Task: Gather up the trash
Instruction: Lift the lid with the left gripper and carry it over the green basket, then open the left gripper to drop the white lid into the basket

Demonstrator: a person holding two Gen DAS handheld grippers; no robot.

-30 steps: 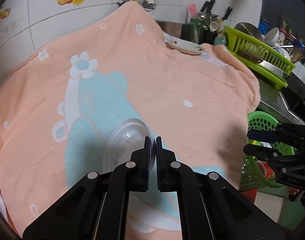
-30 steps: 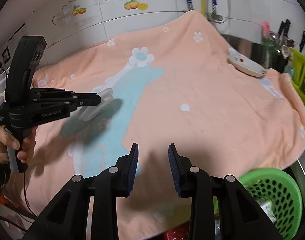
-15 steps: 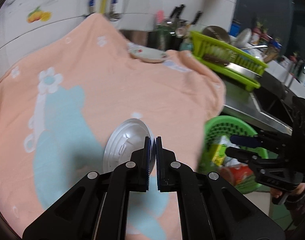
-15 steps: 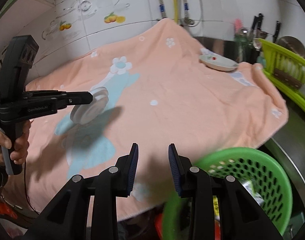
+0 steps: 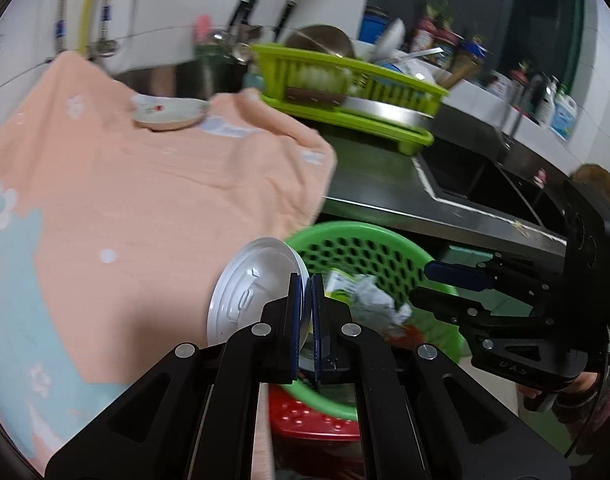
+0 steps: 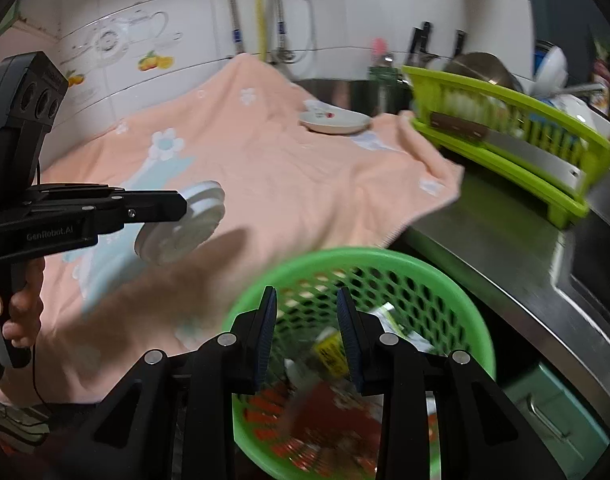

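My left gripper (image 5: 305, 296) is shut on the rim of a white plastic lid (image 5: 249, 288) and holds it in the air at the near left rim of a green perforated basket (image 5: 369, 236). The basket holds crumpled paper and wrappers (image 5: 365, 296). In the right wrist view the left gripper (image 6: 173, 208) shows at left with the lid (image 6: 185, 228) above the peach towel. My right gripper (image 6: 307, 320) is open and empty, just above the green basket (image 6: 457, 292), which has trash (image 6: 329, 348) inside.
A peach towel (image 5: 145, 200) with a blue and white pattern covers the counter, with a small dish (image 5: 169, 114) at its far end. A lime dish rack (image 5: 345, 92) and a steel sink (image 5: 485, 188) lie to the right. A red basket (image 5: 313, 416) sits under the green one.
Both grippers have swung right, from over the towel to the green basket. The left still grips the lid, now at the basket's rim. The right stays open.
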